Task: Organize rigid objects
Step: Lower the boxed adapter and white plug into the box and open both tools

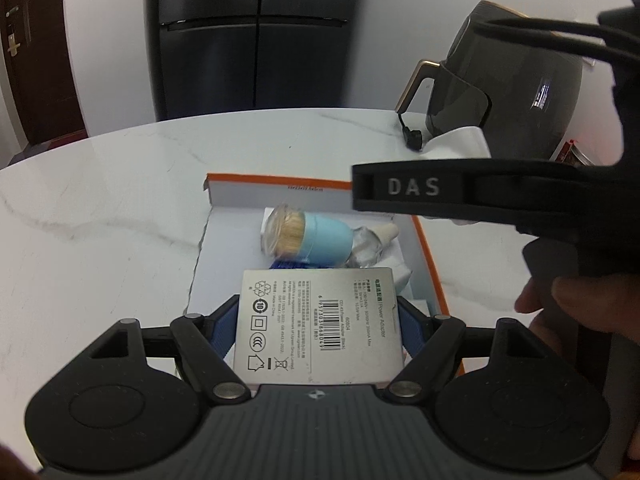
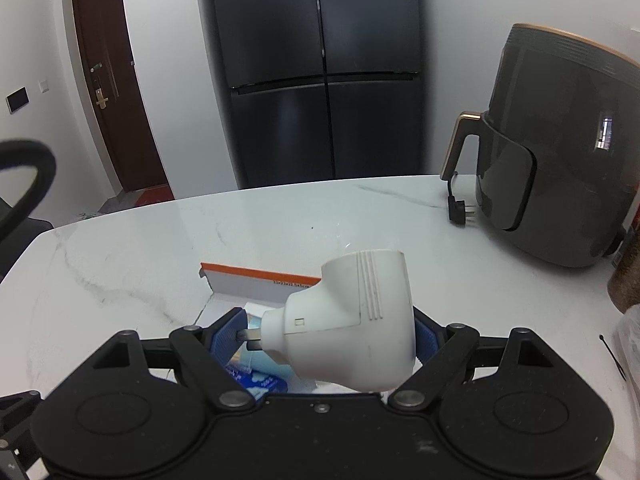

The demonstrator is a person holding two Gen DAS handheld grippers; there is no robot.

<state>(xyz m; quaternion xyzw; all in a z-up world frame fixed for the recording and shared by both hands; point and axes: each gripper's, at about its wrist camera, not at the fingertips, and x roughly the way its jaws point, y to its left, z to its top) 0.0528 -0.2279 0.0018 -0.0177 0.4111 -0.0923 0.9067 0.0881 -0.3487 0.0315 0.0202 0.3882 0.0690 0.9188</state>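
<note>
Packing step: my left tool (image 1: 318, 322) grips a flat adapter box (image 1: 316, 326) over the open carton (image 1: 280, 190) mid-counter (image 1: 100, 220); my right tool (image 2: 328, 330) clamps a white plug (image 2: 352, 320) above it. Next, I judge, lower each beside the blue brush (image 1: 308, 238). Air fryer (image 2: 560, 168) stands at the far right corner, clear.

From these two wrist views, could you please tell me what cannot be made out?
- Left wrist view: the power adapter box hides the near contents of the orange-edged box.
- Right wrist view: the white plug adapter covers most of that box.
- Both: the label on the box wall is too small to read.
</note>
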